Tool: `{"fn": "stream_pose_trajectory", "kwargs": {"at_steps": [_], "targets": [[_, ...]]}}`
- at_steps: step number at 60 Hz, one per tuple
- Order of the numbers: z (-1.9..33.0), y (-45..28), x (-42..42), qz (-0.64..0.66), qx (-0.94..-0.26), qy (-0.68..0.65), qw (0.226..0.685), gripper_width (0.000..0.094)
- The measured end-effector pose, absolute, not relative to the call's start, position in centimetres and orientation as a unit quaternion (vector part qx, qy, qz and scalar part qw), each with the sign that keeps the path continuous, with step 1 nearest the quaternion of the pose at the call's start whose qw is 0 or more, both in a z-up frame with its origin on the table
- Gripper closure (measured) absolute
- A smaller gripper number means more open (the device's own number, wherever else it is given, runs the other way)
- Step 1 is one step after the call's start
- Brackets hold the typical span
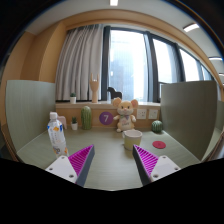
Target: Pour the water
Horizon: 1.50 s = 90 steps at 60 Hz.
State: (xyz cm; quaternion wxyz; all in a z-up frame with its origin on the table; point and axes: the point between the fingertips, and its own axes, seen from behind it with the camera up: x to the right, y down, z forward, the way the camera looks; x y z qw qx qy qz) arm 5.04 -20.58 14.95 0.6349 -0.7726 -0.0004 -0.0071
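The gripper (110,163) is seen low over a pale green tabletop (110,172), its two fingers (72,165) held wide apart with nothing between them; the magenta pads face each other across bare tabletop. A clear water bottle (56,131) with a white cap and a coloured label stands upright just ahead of the left finger, slightly outside it. A pale cup (133,139) stands ahead of the right finger, and a flat pink disc (159,145) lies just beside it, further right. Beyond these, a stuffed bear (124,114) is seated near the back of the tabletop, with a purple round clock (107,118) and a green cactus-like item (87,117) to its left. A small green ball (156,126) is seen to its right. Grey dividers flank the tabletop, and a curtained window (130,62) fills the background.
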Motion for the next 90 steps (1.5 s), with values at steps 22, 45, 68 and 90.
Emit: {"fn": "stream_pose_trajectory", "kwargs": {"at_steps": [22,45,68,90], "targets": [[9.9,-20.6,-9.0,0.052,-0.766,-0.051,0.639,0.0142],[10.2,-11.8,-18.1,0.078,-0.758,-0.079,0.643,0.0145],[9.8,-7.5,-18.4,0.065,-0.738,-0.069,0.668,0.0483],[10.9,-6.0,-15.7,0.113,-0.742,-0.013,0.661,0.0584]]}}
